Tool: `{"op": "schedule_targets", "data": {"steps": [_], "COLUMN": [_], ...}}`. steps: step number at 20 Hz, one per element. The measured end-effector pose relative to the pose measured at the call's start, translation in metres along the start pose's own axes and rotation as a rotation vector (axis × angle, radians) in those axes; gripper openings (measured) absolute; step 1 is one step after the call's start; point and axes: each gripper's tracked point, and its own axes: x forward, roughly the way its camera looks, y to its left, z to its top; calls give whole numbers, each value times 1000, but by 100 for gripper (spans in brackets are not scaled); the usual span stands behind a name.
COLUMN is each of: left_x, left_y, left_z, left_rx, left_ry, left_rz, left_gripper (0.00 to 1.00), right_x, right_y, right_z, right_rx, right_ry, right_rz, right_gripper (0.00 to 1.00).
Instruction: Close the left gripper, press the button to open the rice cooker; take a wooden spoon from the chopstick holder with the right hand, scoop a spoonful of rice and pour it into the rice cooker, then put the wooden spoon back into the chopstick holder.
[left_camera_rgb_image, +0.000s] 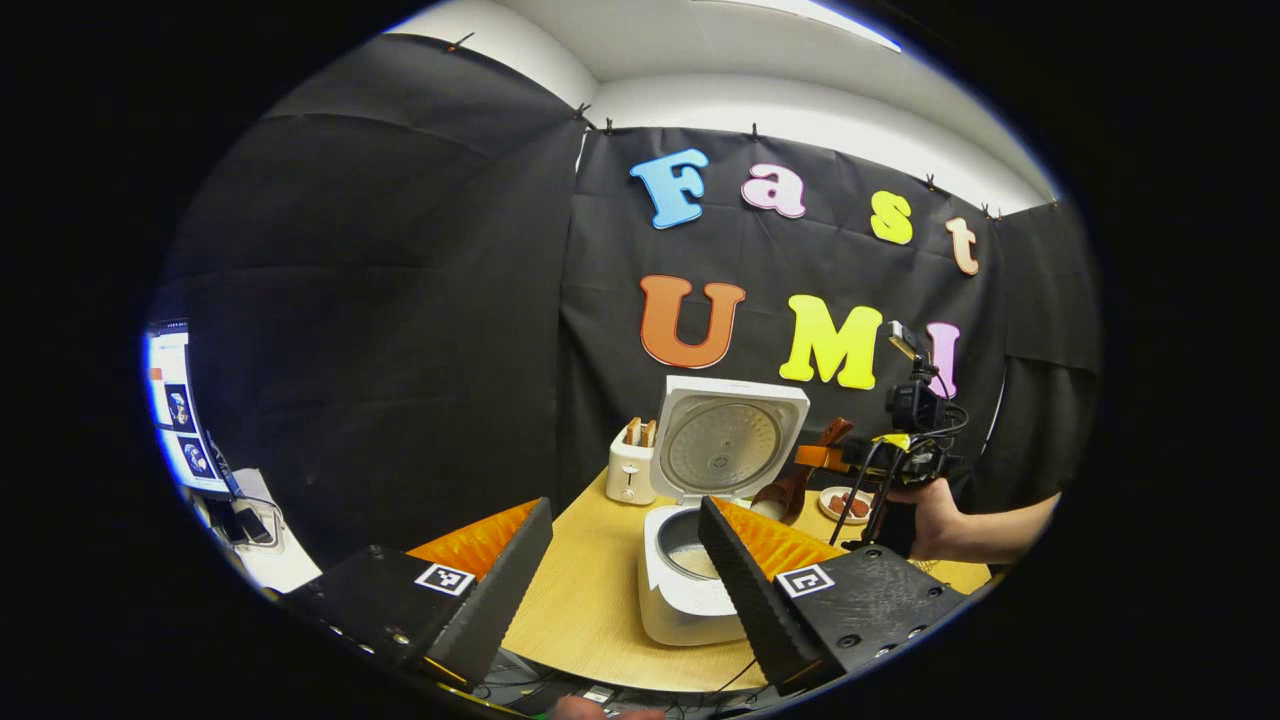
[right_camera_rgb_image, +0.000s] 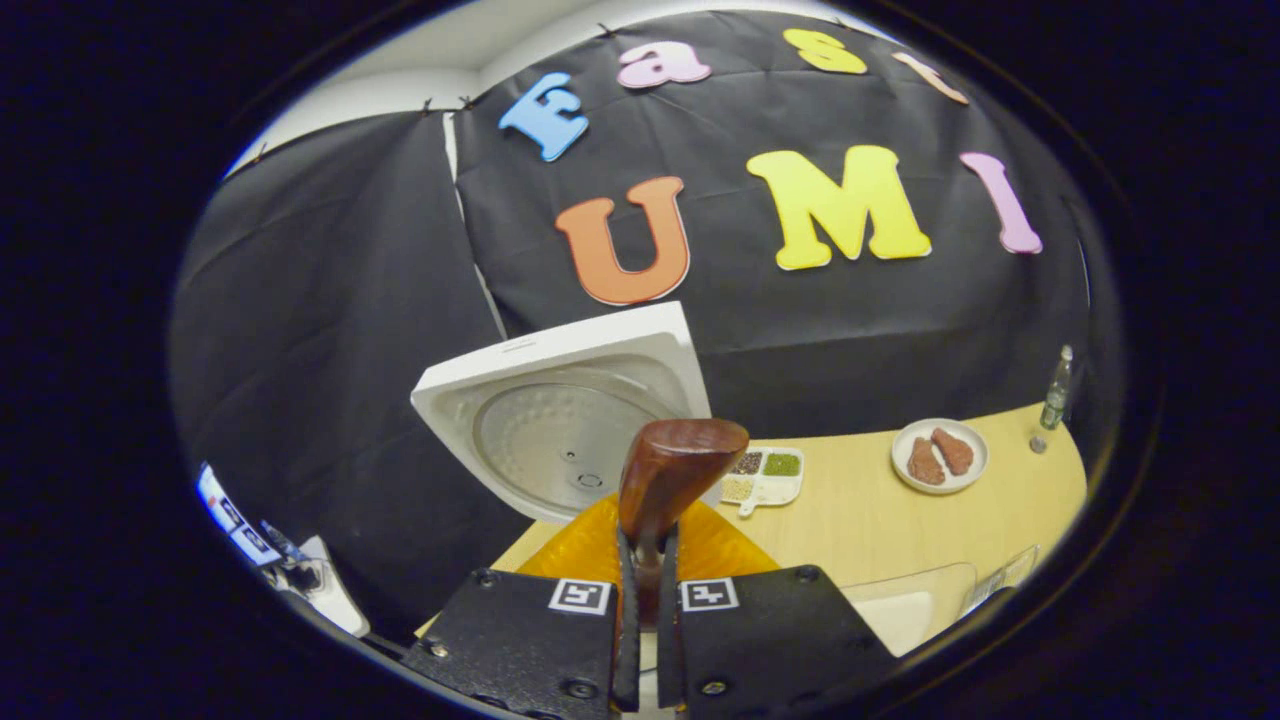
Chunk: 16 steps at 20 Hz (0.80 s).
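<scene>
Left tool (left_camera_rgb_image: 625, 570) gapes before the open rice cooker (left_camera_rgb_image: 700, 560); right tool (right_camera_rgb_image: 645, 600) clamps the wooden spoon (right_camera_rgb_image: 670, 475).

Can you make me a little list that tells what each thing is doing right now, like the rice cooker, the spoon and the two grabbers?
rice cooker: on the wooden table, lid standing open
inside the pot: something pale at the bottom
wooden spoon: clamped by its handle in the right gripper, bowl end up
left gripper: open, holding nothing, facing the cooker
toaster: behind the cooker, bread in its slots
plate: on the table, two brown pieces on it
divided tray: small heaps of grains
bottle: far table edge
</scene>
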Motion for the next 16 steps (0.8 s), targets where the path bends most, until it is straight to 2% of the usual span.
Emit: {"op": "schedule_targets", "data": {"steps": [5,11,13,16], "left_x": [1,-4,-5,-6], "left_y": [8,7,7,6], "left_z": [-3,-5,-6,-5], "left_rx": [-39,-47,-46,-51], "left_ry": [0,-5,-3,-4], "left_rz": [0,2,-1,0], "left_gripper": [94,94,94,94], "right_x": [-5,-12,-17,-14], "right_y": [22,52,61,67], "right_z": [8,16,15,15], "right_rx": [-223,-509,-577,-613], "right_ry": [-34,-107,-129,-136], "right_rz": [-19,-3,-2,9], "right_gripper": [12,12,12,12]}}
